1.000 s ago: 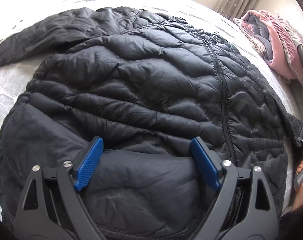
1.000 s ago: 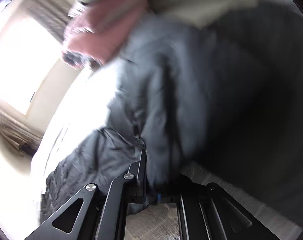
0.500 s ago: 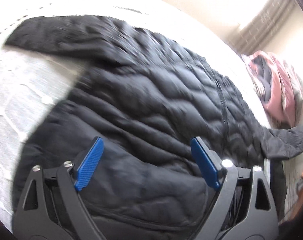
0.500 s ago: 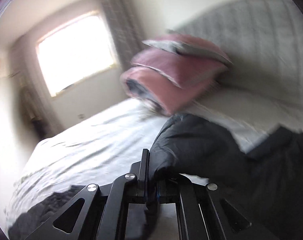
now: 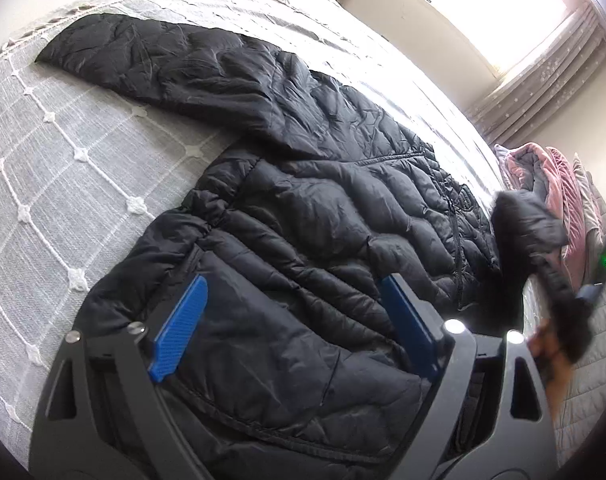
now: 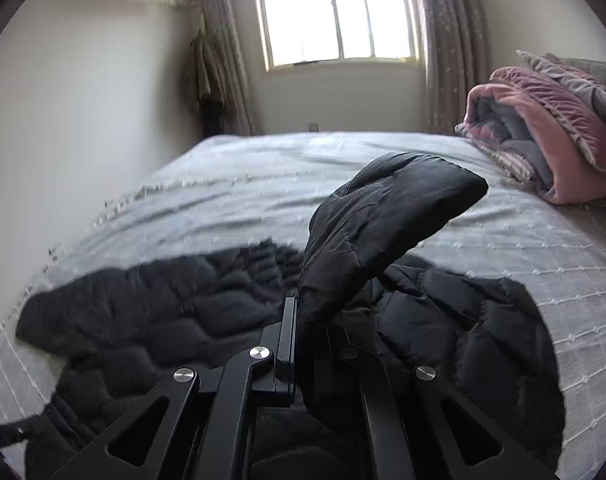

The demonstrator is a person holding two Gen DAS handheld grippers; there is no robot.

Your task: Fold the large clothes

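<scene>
— Where is the jacket now?

— The black puffer jacket (image 5: 311, 216) lies spread on the grey bedspread (image 5: 63, 184), front side up. My right gripper (image 6: 309, 320) is clamped on its sleeve (image 6: 387, 216), which is lifted above the bed.

— And your left one?

— My left gripper (image 5: 299, 328) hovers over the hem, fingers wide apart, holding nothing.
</scene>
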